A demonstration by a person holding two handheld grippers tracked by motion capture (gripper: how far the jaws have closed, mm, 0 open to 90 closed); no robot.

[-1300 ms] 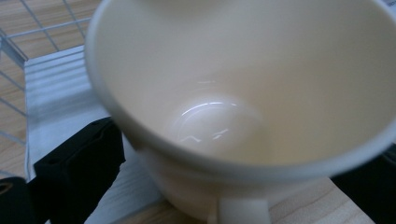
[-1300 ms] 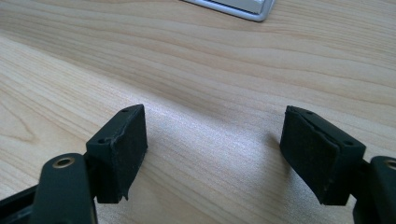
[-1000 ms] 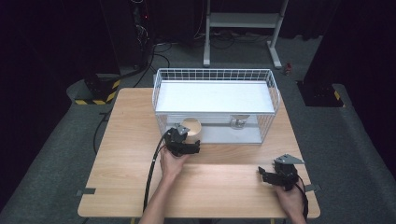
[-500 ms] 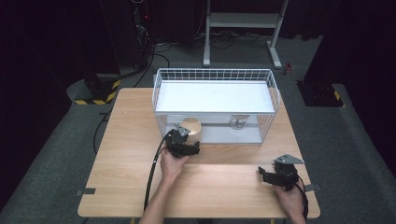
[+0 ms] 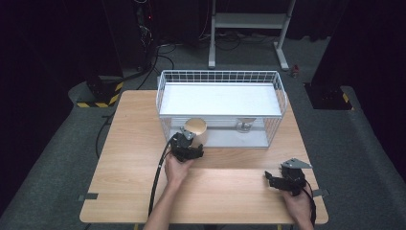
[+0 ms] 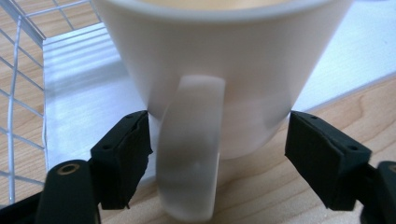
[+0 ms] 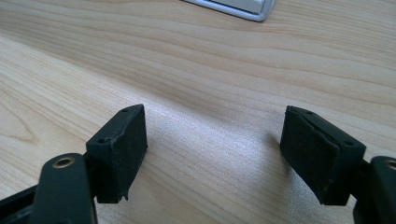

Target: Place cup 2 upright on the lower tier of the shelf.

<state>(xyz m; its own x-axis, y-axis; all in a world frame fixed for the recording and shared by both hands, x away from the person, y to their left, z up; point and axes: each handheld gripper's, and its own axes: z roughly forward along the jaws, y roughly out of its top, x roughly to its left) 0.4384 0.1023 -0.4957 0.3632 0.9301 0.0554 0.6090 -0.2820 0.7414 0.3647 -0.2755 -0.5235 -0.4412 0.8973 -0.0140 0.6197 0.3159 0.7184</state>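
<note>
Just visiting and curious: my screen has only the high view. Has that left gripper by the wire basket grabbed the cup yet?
Observer: The left gripper has its jaws, which have just been closing, either side of the white cup, low down. Whether the pads press on it I can't tell.
Operator: Which way does the cup's handle point?
Observer: The handle faces that gripper's camera, between the two jaws.
Operator: And the other gripper?
Observer: The right gripper has its jaws apart over the wooden table, with nothing between them.
</note>
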